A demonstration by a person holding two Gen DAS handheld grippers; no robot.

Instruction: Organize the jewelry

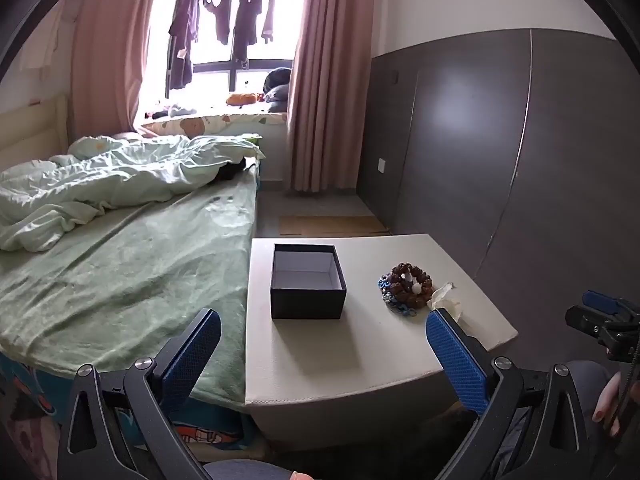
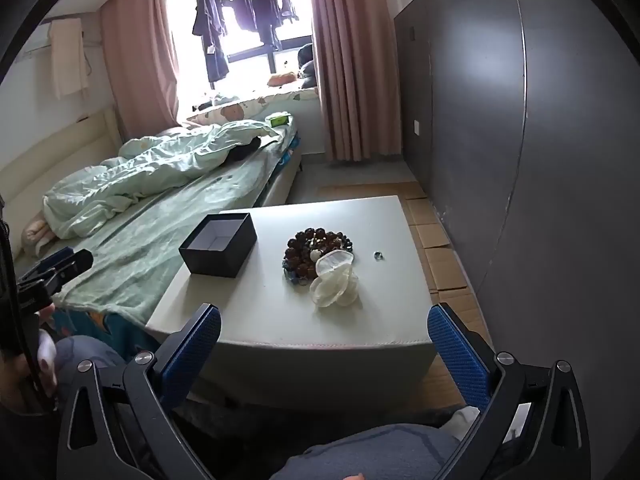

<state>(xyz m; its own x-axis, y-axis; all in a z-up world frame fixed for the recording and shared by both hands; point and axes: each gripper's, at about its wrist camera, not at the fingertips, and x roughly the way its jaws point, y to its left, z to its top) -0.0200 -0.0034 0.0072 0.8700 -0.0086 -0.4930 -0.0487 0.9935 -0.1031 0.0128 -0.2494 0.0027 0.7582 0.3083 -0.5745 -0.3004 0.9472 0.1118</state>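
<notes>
One low white square table (image 2: 360, 312) stands against the foot side of one bed with a green sheet (image 1: 120, 264). On the table are one open black rectangular cardboard box with a pale lining (image 1: 307, 280), one heap of jewelry made up of brown wooden bead bracelets and small blue beaded pieces (image 2: 318, 250), one crumpled translucent white pouch (image 2: 334, 280) lying against the near edge of that heap, and one small clear blue bead (image 2: 377, 255) lying alone just to the right of the heap. How many bracelets the heap holds cannot be told. The box sits near the table's left edge, well apart from the heap, and its interior shows nothing inside. Two grippers are present. The left gripper (image 1: 323, 344) is held short of the table's near edge, tilted downward, its blue-padded fingers (image 1: 196, 352) spread wide with nothing between them. The right gripper (image 2: 324, 340) is held likewise at the near edge, angled downward toward the heap, its blue-padded fingers (image 2: 460, 356) spread wide and holding nothing. A hand (image 1: 608, 408) grips the right gripper's handle at the frame's edge.
</notes>
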